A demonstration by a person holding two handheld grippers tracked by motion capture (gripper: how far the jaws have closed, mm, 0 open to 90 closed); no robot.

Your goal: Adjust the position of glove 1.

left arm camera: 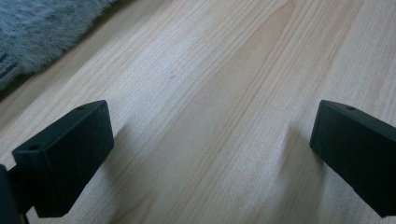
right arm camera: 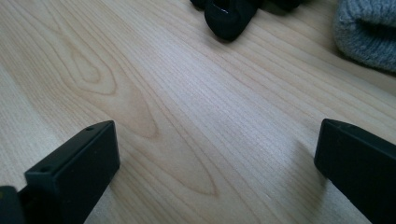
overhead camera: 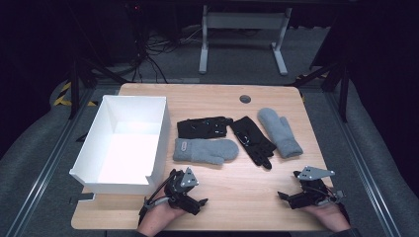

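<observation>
Risk: the grey knitted wool mitten [overhead camera: 205,151] lies flat just beside the white open-topped cardboard box [overhead camera: 159,129]; a shallow pinch could snag only fuzz and drop it short. Left gripper [overhead camera: 185,190] and right gripper [overhead camera: 309,190] rest low on the light wooden table [overhead camera: 247,197], jaws wide apart, empty, pointing toward the gloves.

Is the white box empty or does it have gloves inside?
Empty: the white box shows only its bare bottom; all four gloves lie on the table.
</observation>
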